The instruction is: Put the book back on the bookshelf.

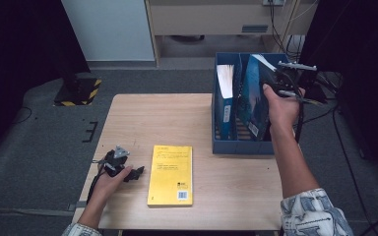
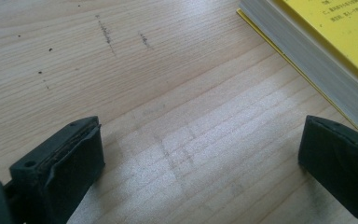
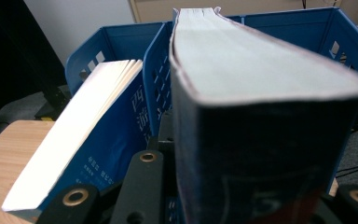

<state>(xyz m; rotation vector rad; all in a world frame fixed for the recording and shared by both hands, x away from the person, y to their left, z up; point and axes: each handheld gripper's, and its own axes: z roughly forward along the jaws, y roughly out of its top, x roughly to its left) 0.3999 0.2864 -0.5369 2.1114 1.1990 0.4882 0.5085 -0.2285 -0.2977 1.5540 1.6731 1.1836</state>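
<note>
**Dark book going into the blue rack**

My right claw (image 1: 286, 78) is clamped tight on the dark blue book (image 1: 253, 98), pinching it by the spine end, and from the right gripper view I'm looking straight down its pale page edge (image 3: 261, 60). The book is up on end and tilted, hanging over the blue file rack (image 1: 226, 145) at the far right of the bench (image 1: 142, 118), its lower corner down inside the middle compartment. Next door, in the left compartment, a white-edged blue book (image 1: 225, 93) is already leaning against the divider.

So I judge this as the filing step: book number two is partway down, not yet seated. What the next move calls for is a straight lowering between the dividers, keeping the cover from catching on the slotted wall, then easing the claw apart only once the bottom edge rests on the rack floor.

My left claw (image 1: 137, 173) waits low over the bench, jaws spread wide with bare wood between them. The yellow book (image 1: 171, 174) lies flat just beside it, apart from the pads, and looks like the next one to pick up.
</note>
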